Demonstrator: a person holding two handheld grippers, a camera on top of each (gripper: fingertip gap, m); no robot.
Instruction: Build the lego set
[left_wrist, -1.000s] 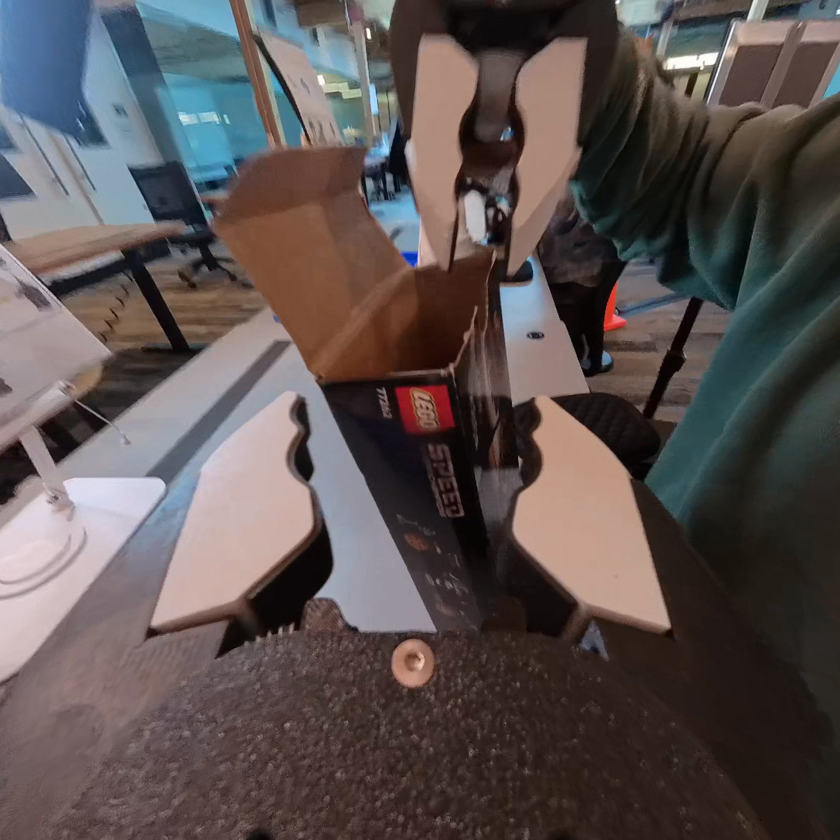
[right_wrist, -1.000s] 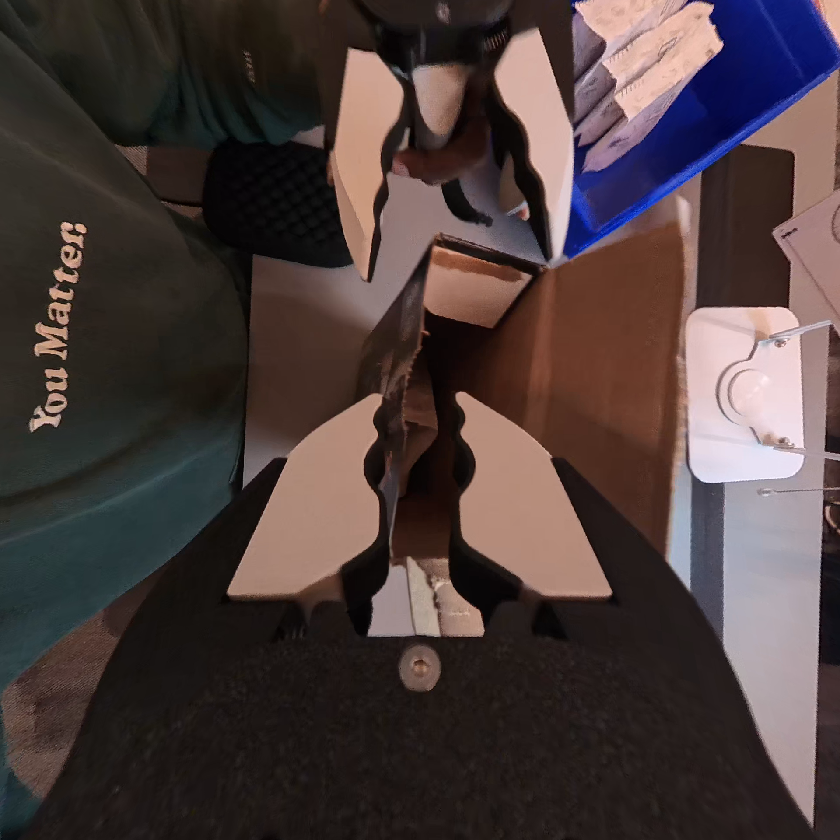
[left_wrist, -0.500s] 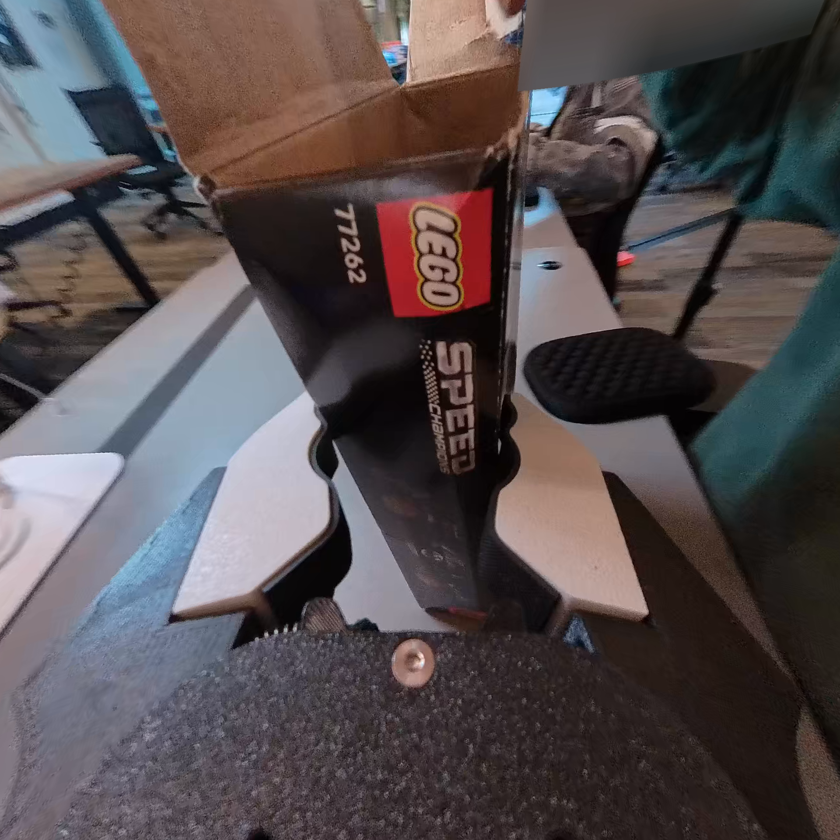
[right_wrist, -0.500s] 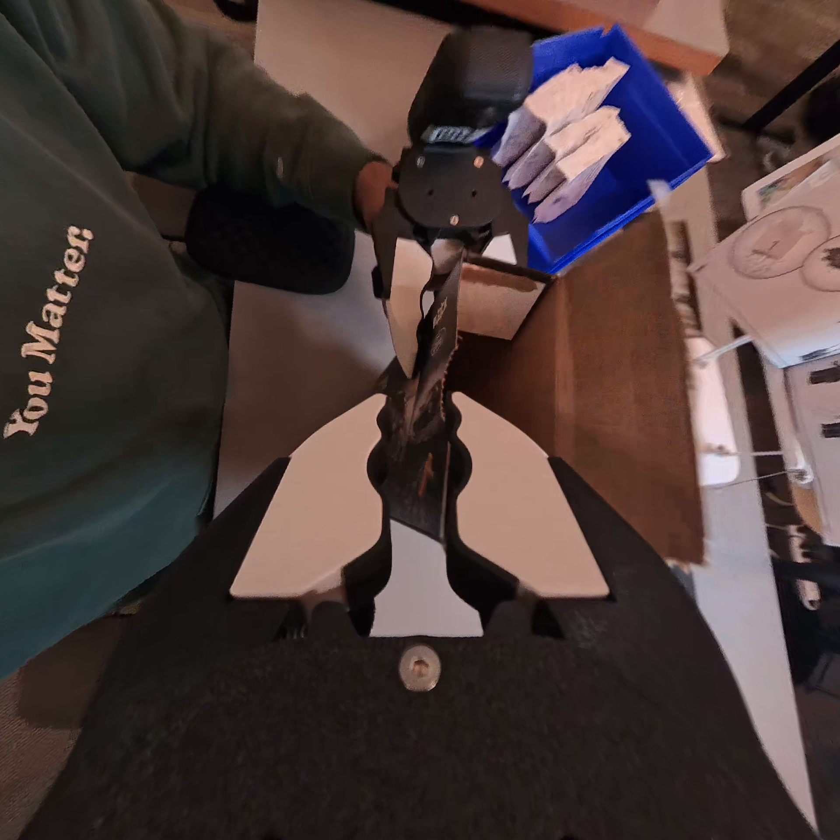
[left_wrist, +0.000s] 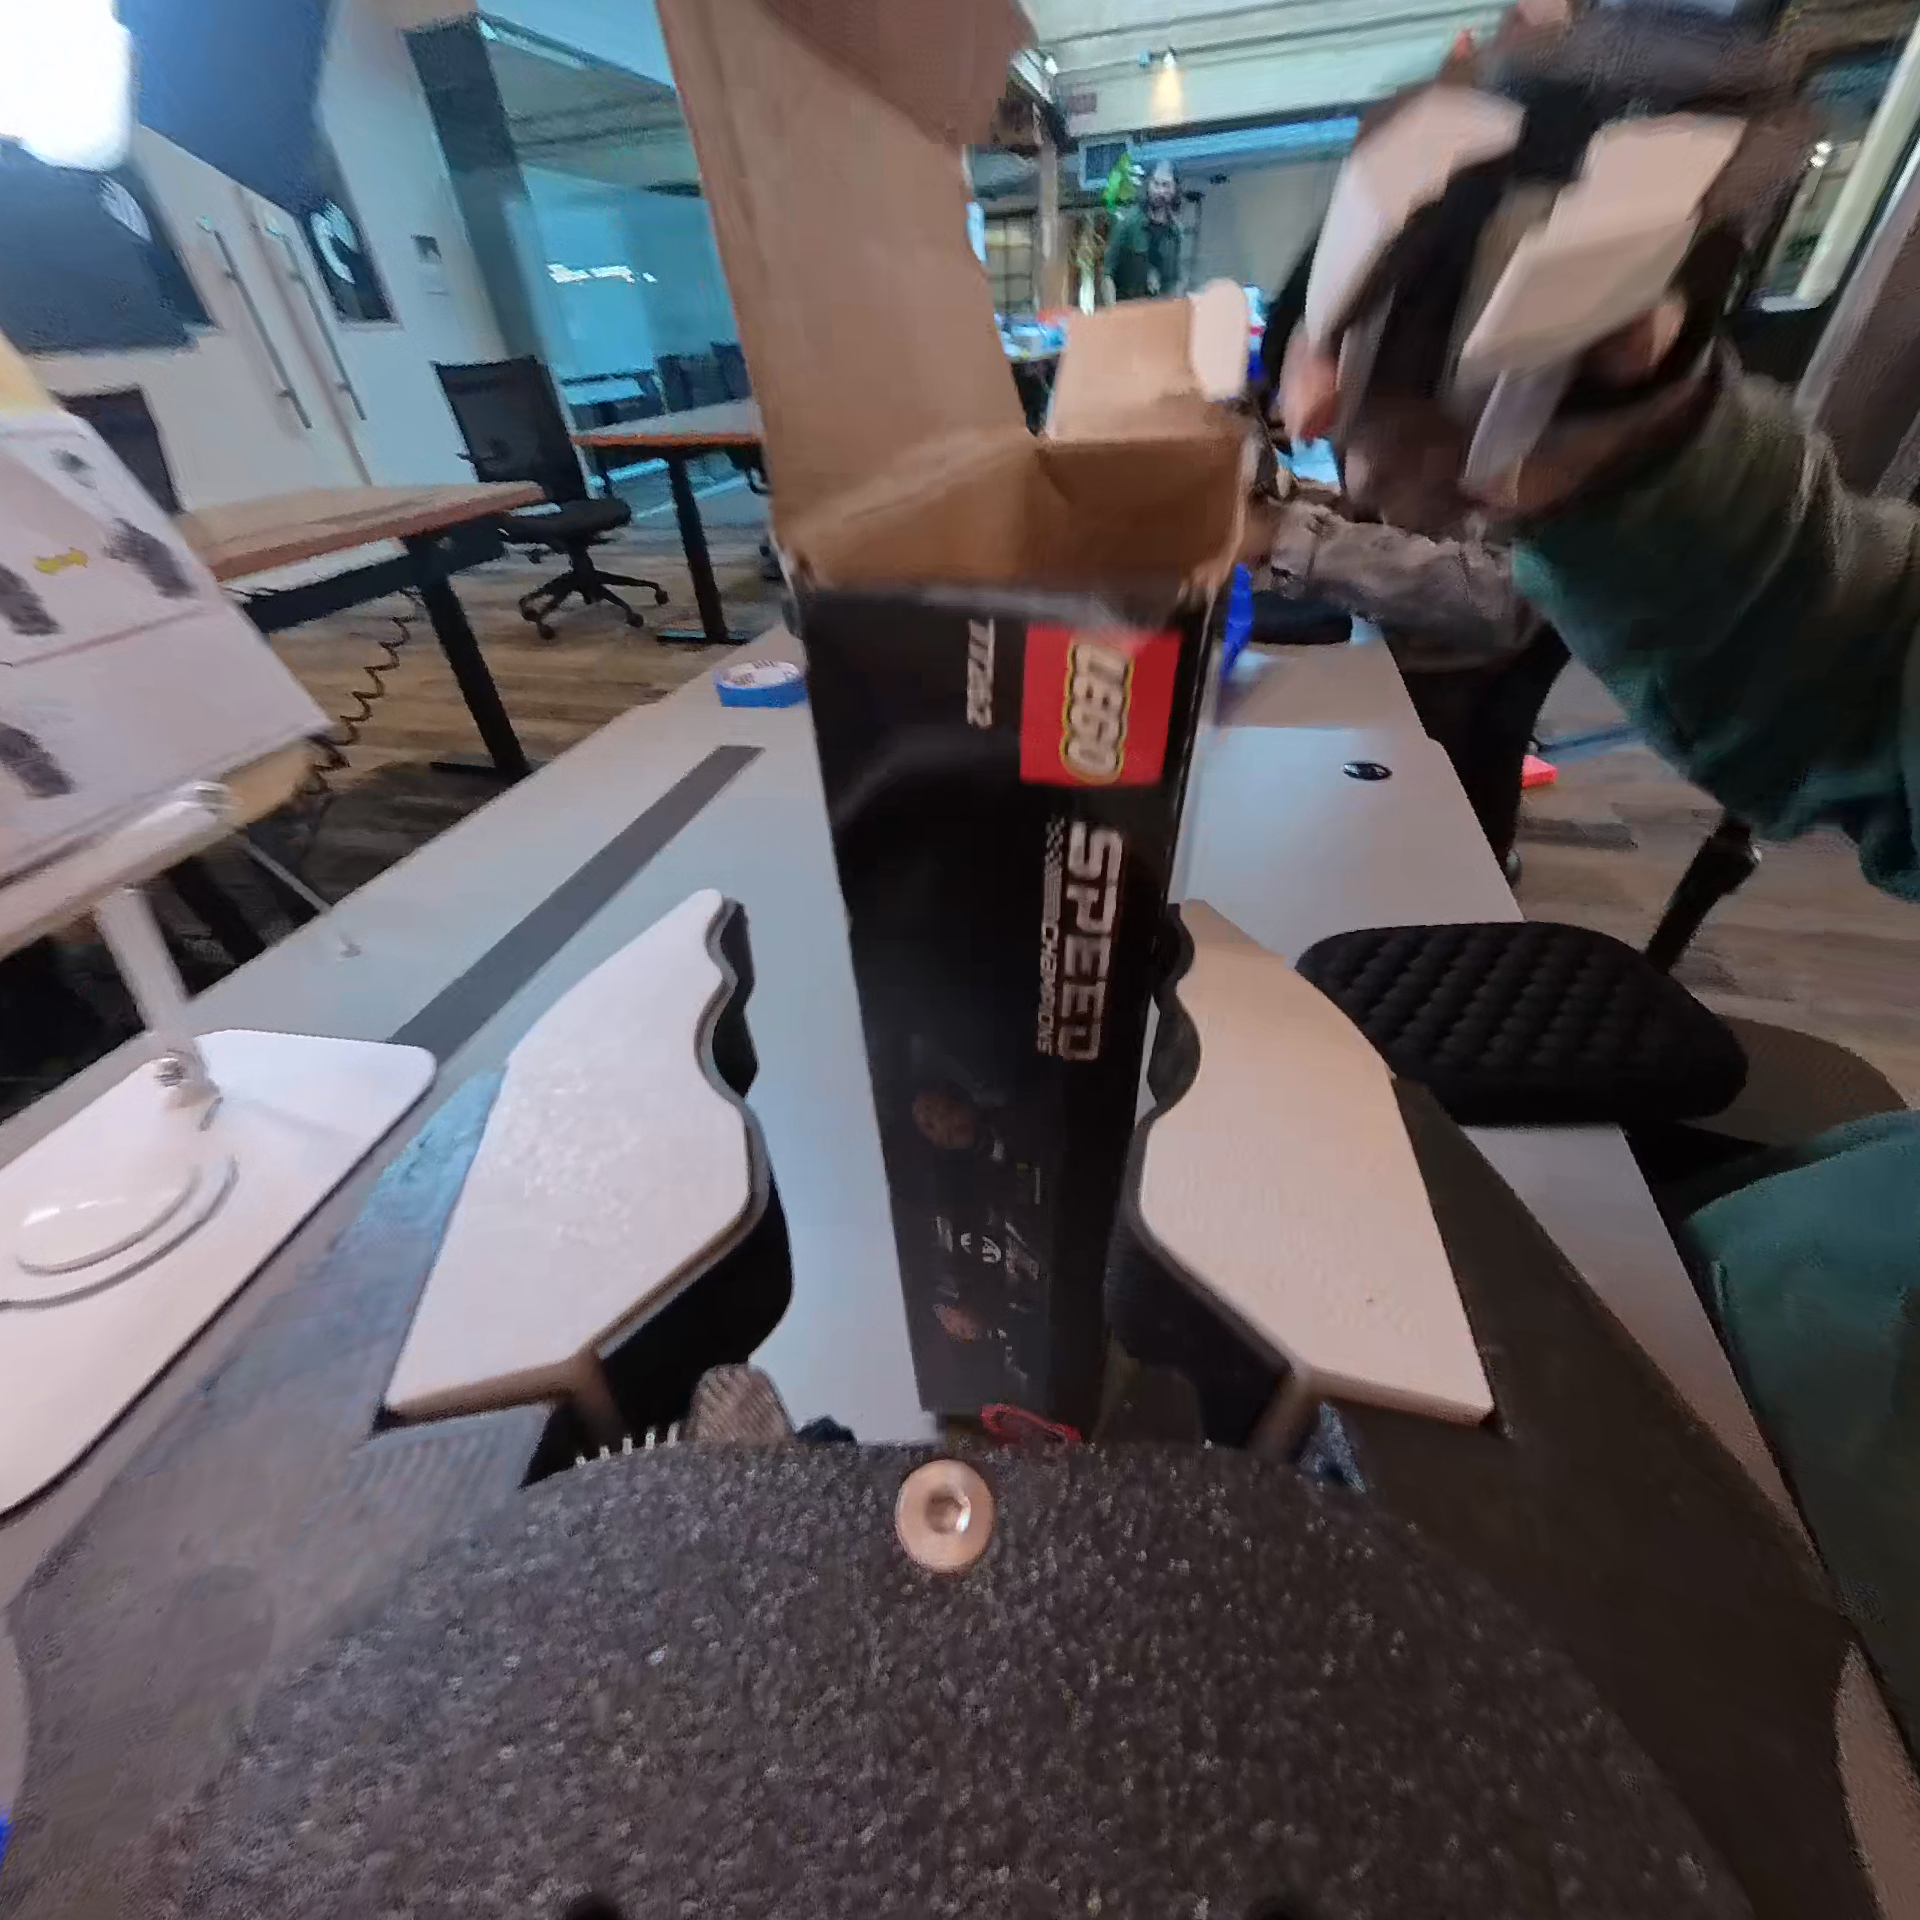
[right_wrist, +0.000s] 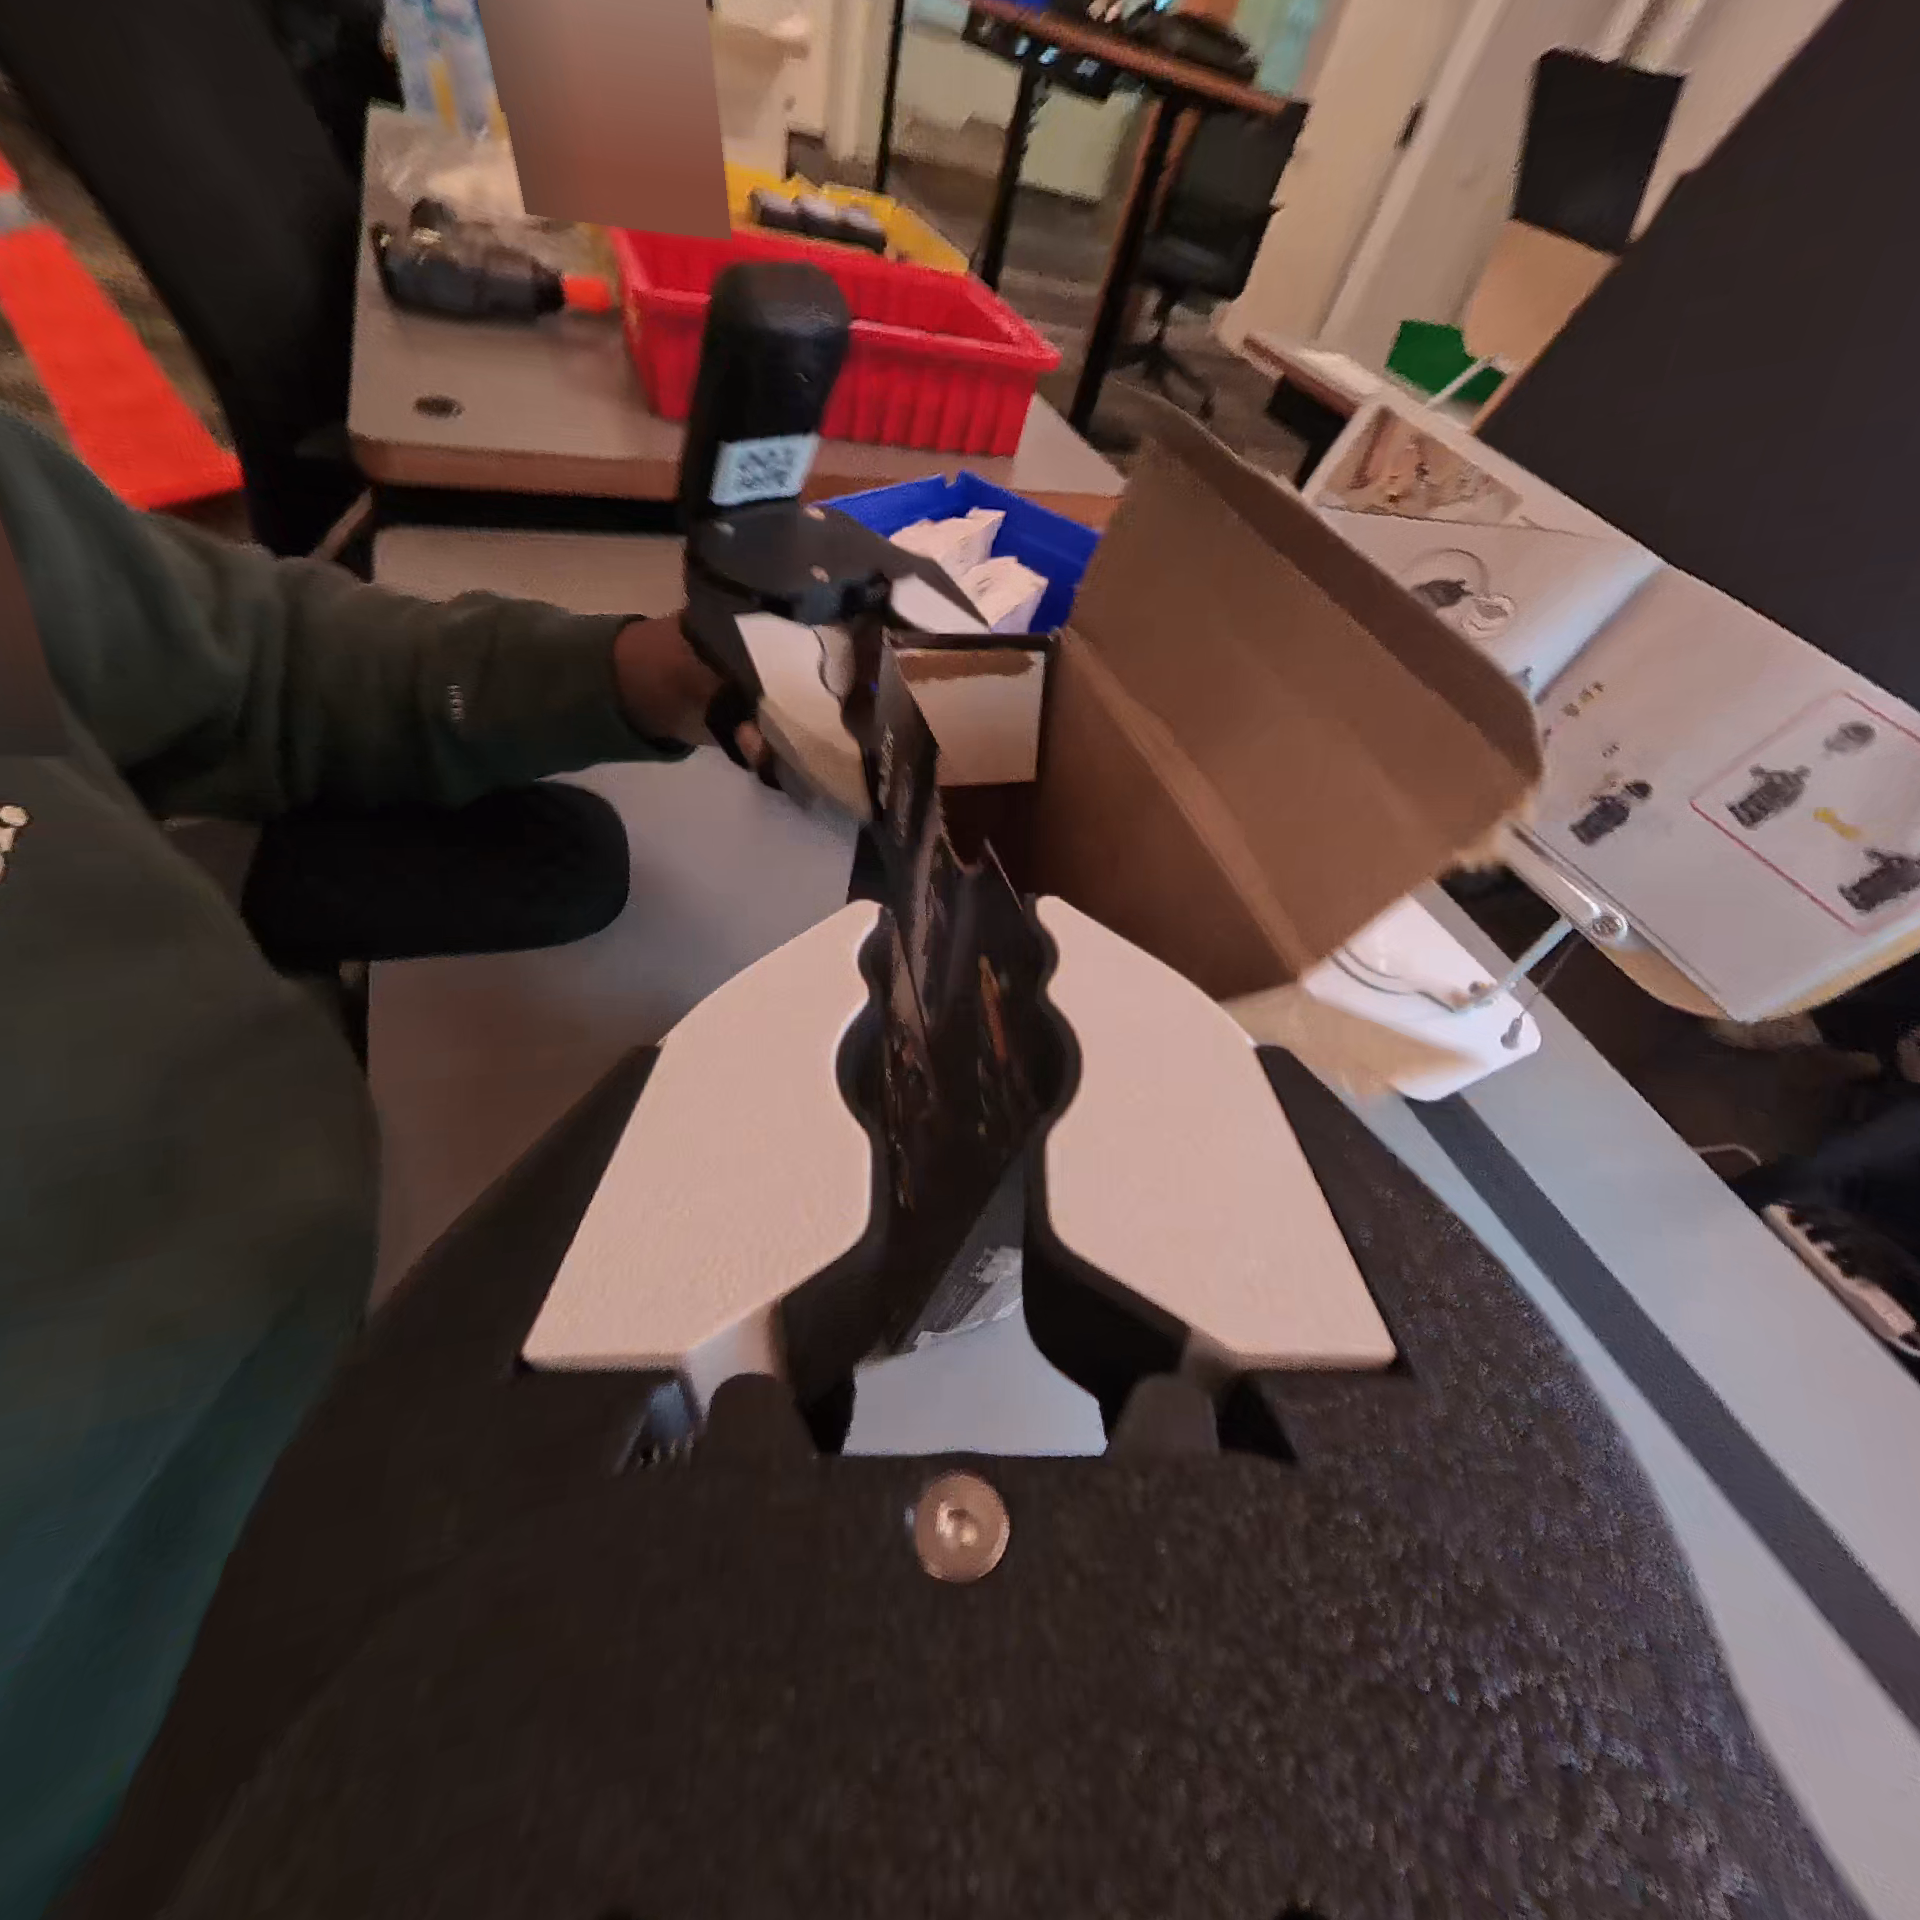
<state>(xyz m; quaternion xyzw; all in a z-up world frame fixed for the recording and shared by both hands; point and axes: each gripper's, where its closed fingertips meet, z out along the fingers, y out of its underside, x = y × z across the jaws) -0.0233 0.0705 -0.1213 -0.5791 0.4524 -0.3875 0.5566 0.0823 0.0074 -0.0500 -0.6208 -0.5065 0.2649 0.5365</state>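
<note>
The black lego box (left_wrist: 997, 935) stands upright with its top open and its big brown flap (left_wrist: 852, 260) raised. My left gripper (left_wrist: 956, 914) is shut across the box's narrow printed side, low down. The right finger touches the box and a small gap shows at the left finger. In the right wrist view the left gripper (right_wrist: 831, 748) holds the far end of the box (right_wrist: 935, 1039). My right gripper (right_wrist: 956, 914) is shut on a dark printed wall of the box near the opening. In the left wrist view the right gripper (left_wrist: 1455, 395) is blurred, up and to the right of the box top.
The grey table (left_wrist: 1330, 831) carries a white stand base (left_wrist: 156, 1174) with an instruction sheet (right_wrist: 1766, 810) and a blue tape roll (left_wrist: 762, 686). A blue bin (right_wrist: 1060, 520) of white bags and a red bin (right_wrist: 914, 353) sit behind. A black armrest (left_wrist: 1517, 1018) is at the right. The left gripper's tips are roughly 15 centimeters from the right gripper's.
The left jaws closed in on the box. The right gripper swung from looking straight down into the box to looking across the table, and rose up and to the right.
</note>
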